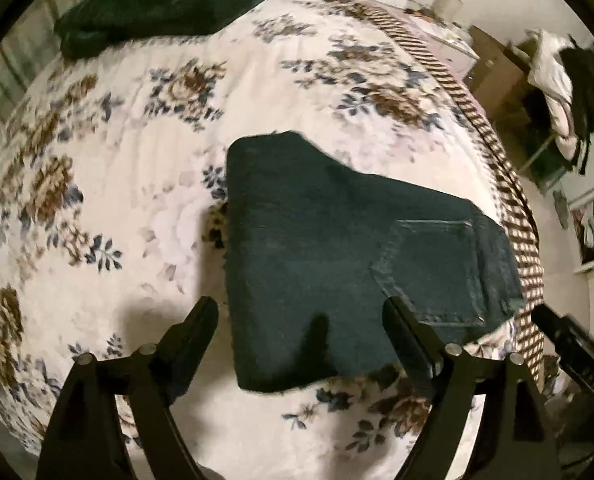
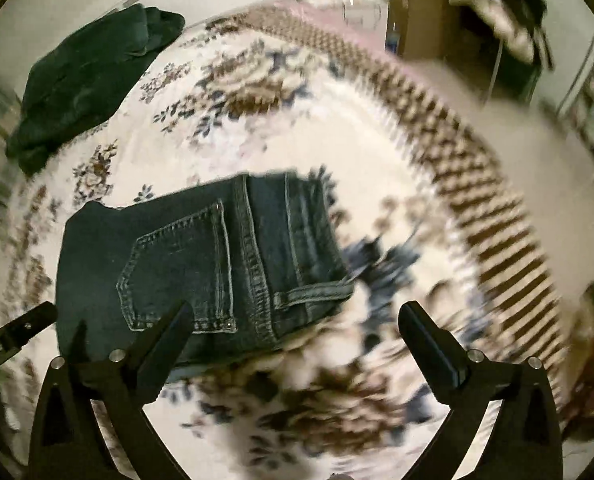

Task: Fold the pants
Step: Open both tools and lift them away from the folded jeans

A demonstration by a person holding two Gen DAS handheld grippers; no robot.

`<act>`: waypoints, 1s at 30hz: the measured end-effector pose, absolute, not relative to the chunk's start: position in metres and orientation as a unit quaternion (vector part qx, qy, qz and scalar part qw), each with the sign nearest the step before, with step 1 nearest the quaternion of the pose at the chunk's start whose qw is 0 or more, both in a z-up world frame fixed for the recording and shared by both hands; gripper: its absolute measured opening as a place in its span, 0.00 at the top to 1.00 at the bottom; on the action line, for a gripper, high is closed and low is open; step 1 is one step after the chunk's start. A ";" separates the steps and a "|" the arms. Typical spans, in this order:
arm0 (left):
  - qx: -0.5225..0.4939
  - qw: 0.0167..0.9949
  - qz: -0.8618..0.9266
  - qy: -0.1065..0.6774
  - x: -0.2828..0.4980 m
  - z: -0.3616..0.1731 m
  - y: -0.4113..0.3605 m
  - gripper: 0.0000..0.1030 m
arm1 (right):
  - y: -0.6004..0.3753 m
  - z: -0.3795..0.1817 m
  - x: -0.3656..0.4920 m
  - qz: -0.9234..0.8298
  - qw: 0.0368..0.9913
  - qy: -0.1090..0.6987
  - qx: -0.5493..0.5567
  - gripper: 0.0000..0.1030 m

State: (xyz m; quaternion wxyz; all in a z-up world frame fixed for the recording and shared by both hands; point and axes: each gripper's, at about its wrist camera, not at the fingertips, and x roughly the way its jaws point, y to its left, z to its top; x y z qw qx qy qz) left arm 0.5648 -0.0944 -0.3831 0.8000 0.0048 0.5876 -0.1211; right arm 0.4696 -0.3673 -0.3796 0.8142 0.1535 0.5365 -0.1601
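Your jeans [image 1: 337,272] lie folded into a compact dark-denim packet on the floral bedspread [image 1: 117,200], back pocket [image 2: 177,276] facing up, waistband toward the striped border [image 1: 513,216] of the bed. Your left tongs [image 1: 301,316] hang spread wide above the packet's near edge, gripping nothing — your right tongs [image 2: 297,320] are likewise apart and empty, just beside the waistband end. Another dark garment [image 2: 85,80] sits crumpled at the bed's far corner.
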 end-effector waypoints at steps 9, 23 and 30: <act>0.028 0.837 -0.094 0.538 0.505 -0.304 -0.115 0.19 | -0.358 -0.281 0.416 -0.161 0.849 0.492 0.107 0.00; 0.010 0.887 -0.051 0.458 0.335 -0.151 -0.127 0.19 | -0.348 -0.103 0.251 -0.103 0.904 0.409 0.067 0.00; 0.006 0.912 -0.044 0.408 0.269 -0.081 -0.130 0.19 | -0.345 -0.015 0.168 -0.089 0.927 0.361 0.048 0.00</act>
